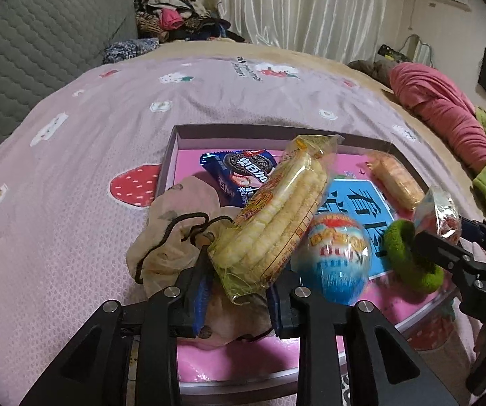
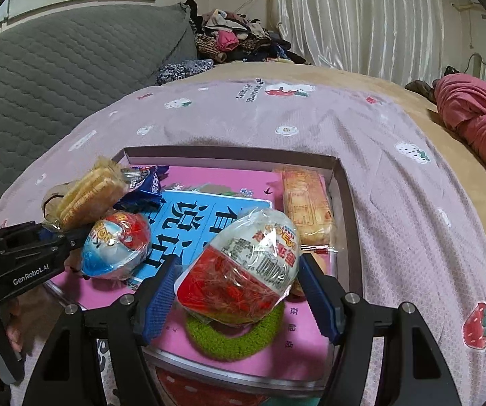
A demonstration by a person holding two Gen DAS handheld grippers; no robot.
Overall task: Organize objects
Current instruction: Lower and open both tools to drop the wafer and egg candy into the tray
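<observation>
Above the shallow grey-walled box with its pink printed floor, our left gripper clamps the clear-wrapped stack of pale rice crackers by its near end, lifted at a tilt. Our right gripper, jaws wide, brackets the red-and-white wrapped toy egg, though contact is unclear, over the green fuzzy ring, probably for sorting.

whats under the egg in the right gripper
A green fuzzy ring lies directly beneath the wrapped egg, on the box's pink floor. The ring's far arc is hidden by the egg.
</observation>
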